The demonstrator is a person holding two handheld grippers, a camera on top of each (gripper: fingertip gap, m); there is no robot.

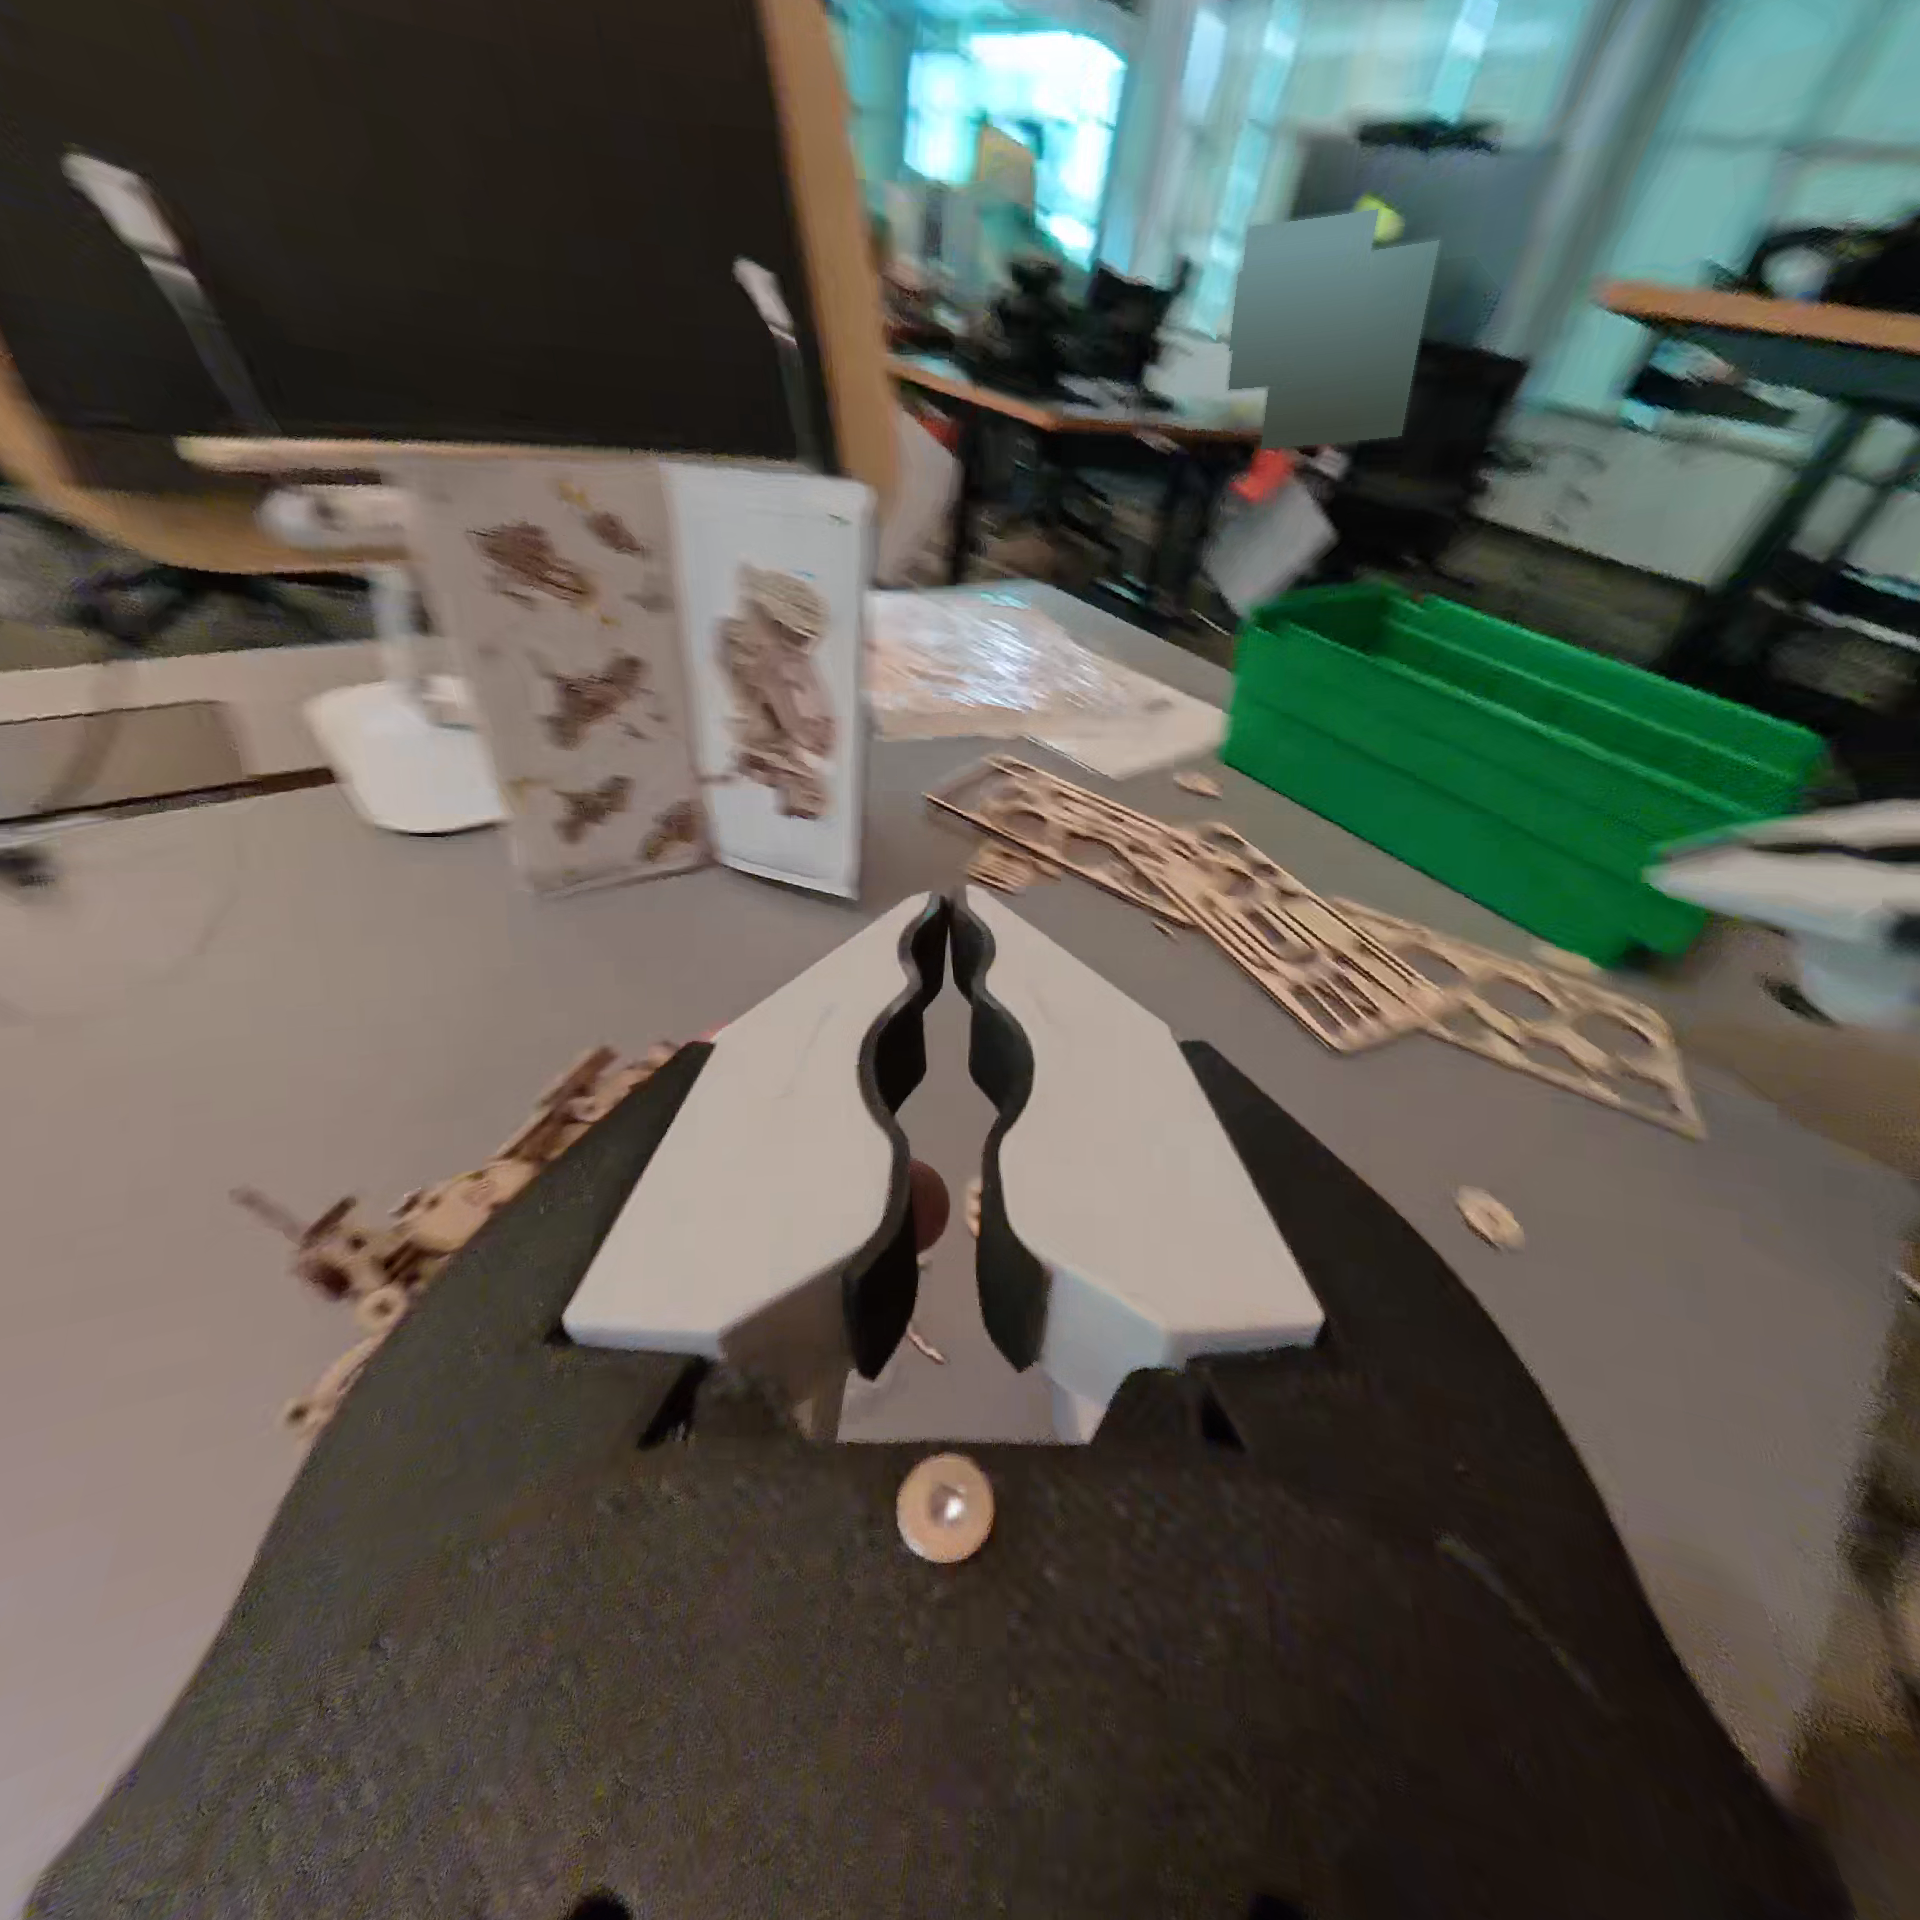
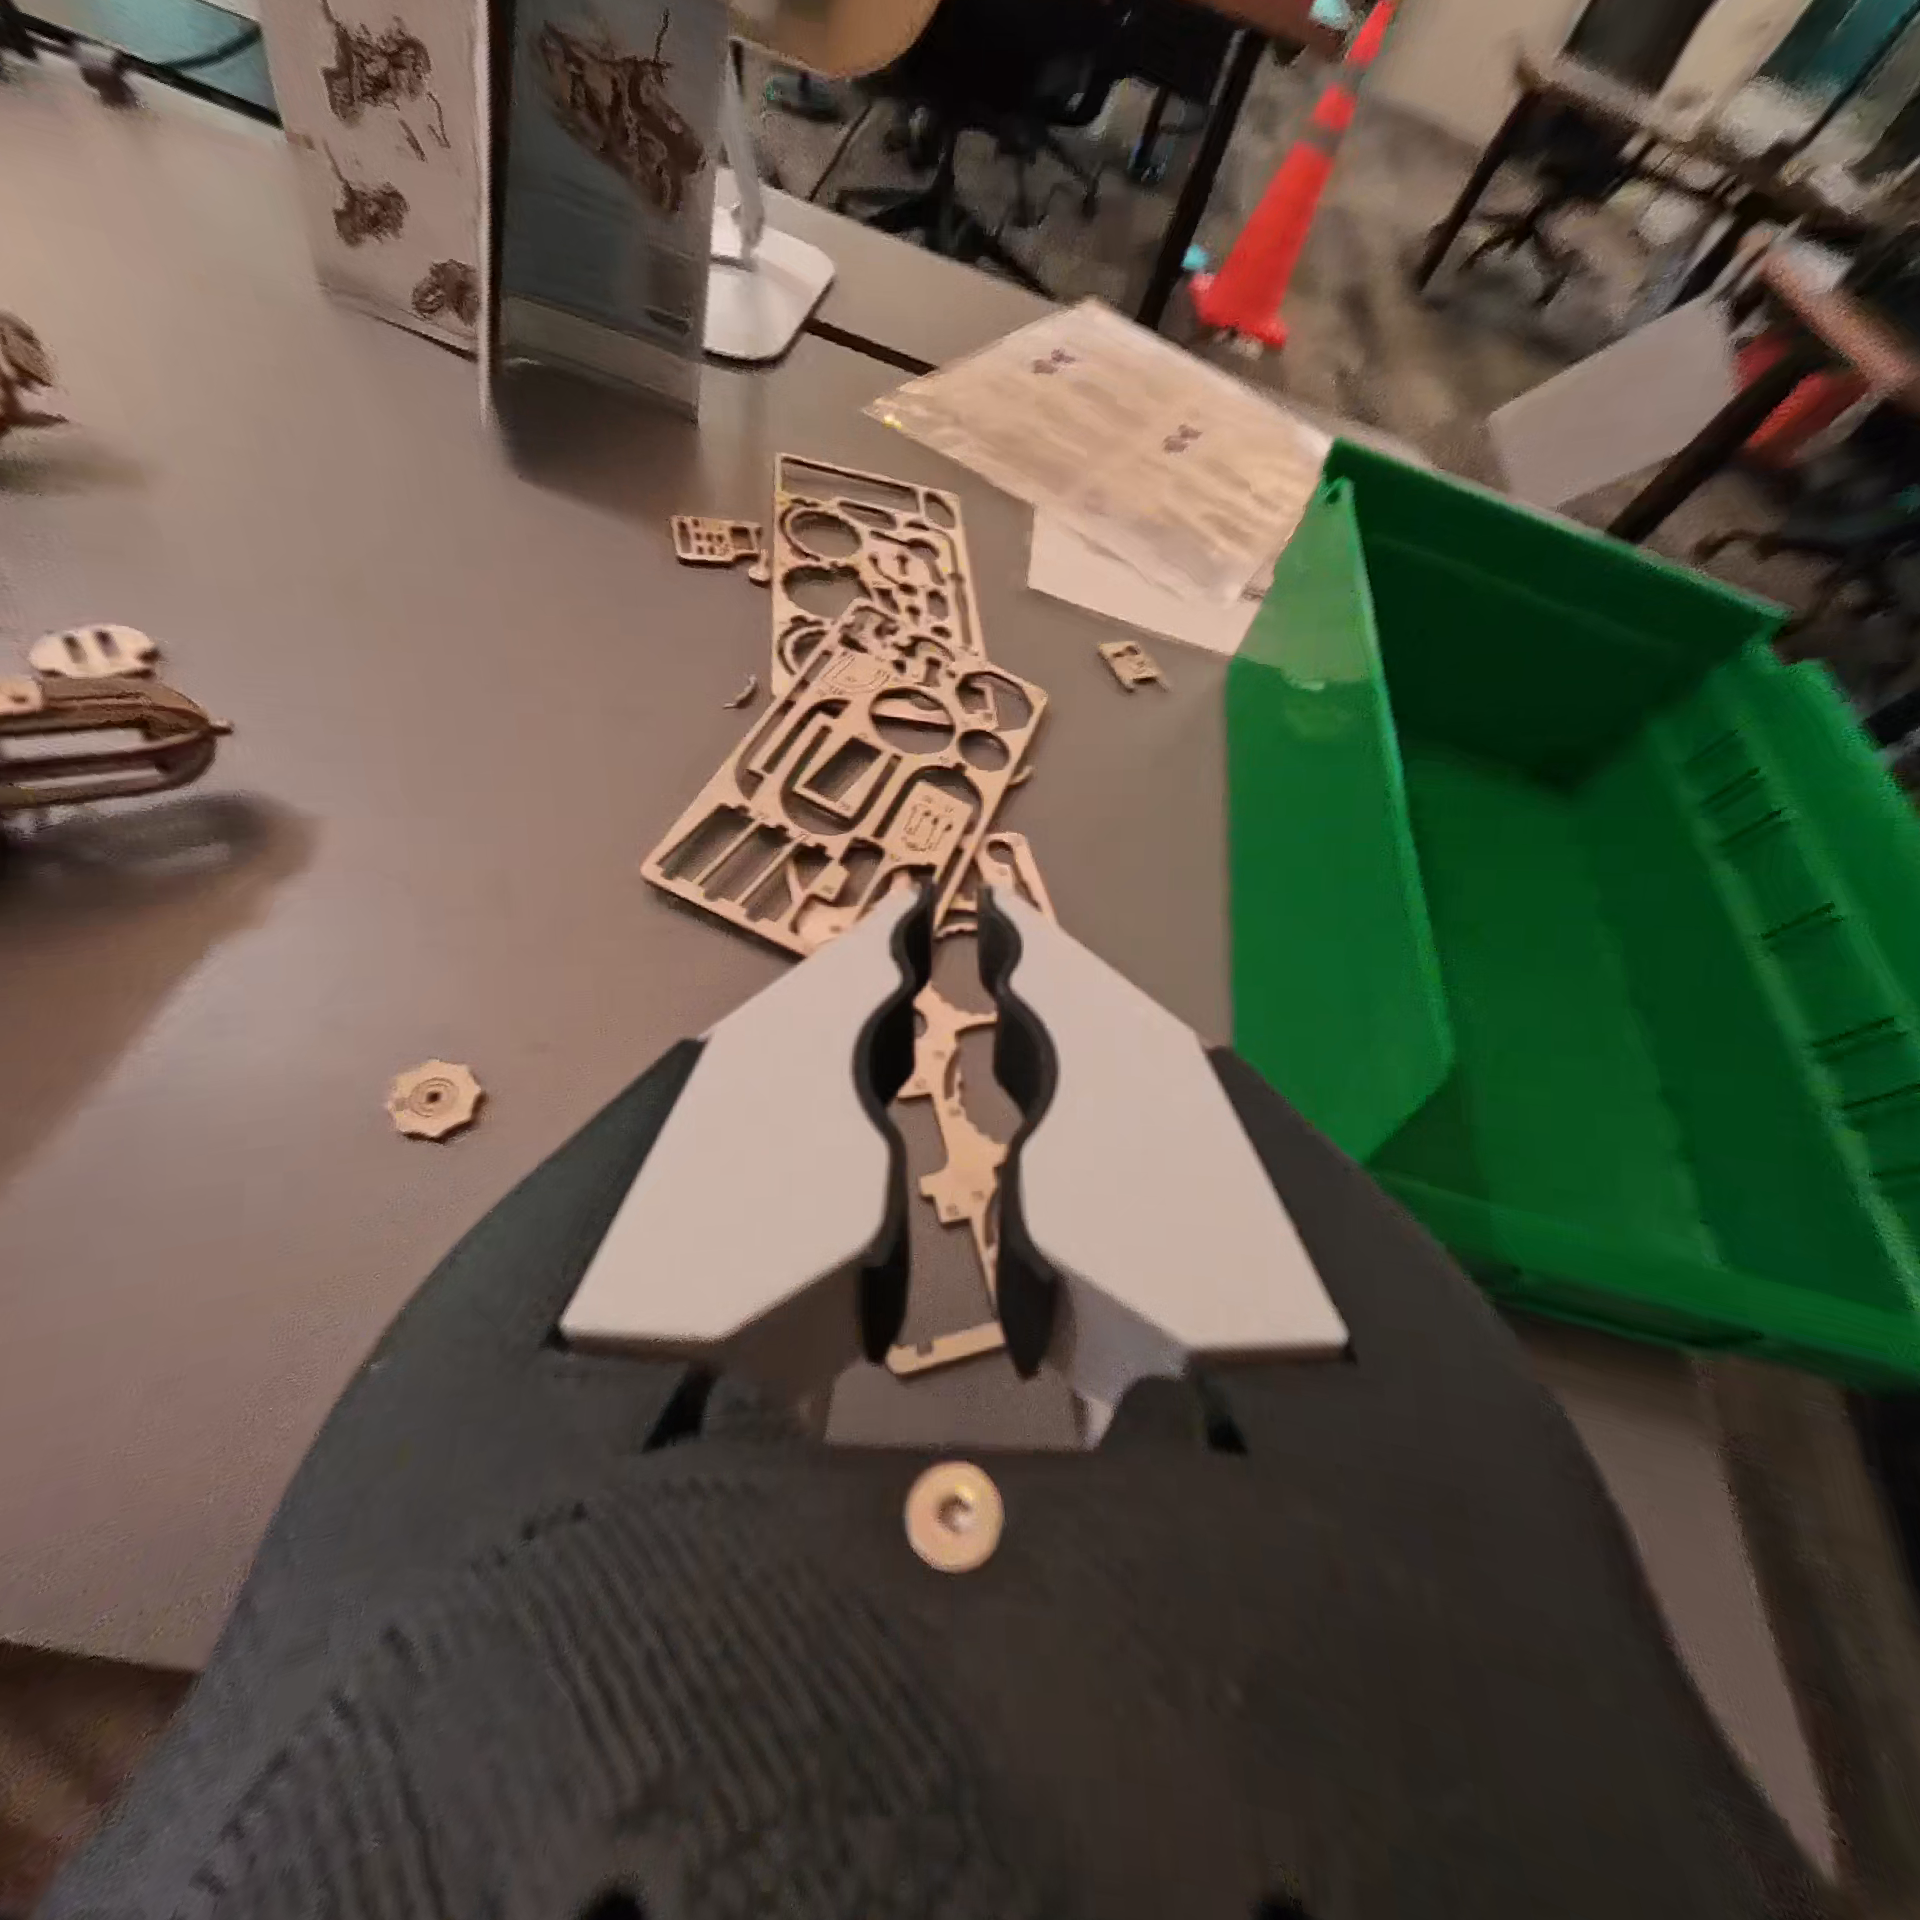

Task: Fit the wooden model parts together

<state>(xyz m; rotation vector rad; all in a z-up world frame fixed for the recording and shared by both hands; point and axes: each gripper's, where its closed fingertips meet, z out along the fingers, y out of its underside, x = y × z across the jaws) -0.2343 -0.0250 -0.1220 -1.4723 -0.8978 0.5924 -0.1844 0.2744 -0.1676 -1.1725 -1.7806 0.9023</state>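
Note:
In the left wrist view my left gripper (image 1: 951, 920) is shut, tips touching, with nothing between them. It hovers over the grey table (image 1: 312, 987). A partly built wooden model (image 1: 436, 1226) lies just to its lower left. Punched-out wooden part sheets (image 1: 1299, 935) lie ahead to the right. My right gripper (image 2: 953, 909) has its jaws a narrow slit apart over the near end of the part sheets (image 2: 883, 727). A flat wooden part (image 2: 956, 1153) shows in the gap. I cannot tell whether it is gripped or lies on the table. The right gripper also shows at the left view's right edge (image 1: 1787, 873).
A green bin (image 2: 1558, 883) stands to the right, and shows in the left view (image 1: 1507, 769). The kit box (image 2: 499, 187) stands at the back. A plastic bag on paper (image 2: 1122, 457) lies behind the sheets. A small wooden gear (image 2: 436, 1096) and loose bits lie about. The left gripper's tips are roughly 30 centimetres from the right gripper's. The small wooden gear (image 2: 436, 1096) is about 15 centimetres from my right fingertips and 25 centimetres from my left. It is also in sight in the left wrist view (image 1: 1484, 1217).

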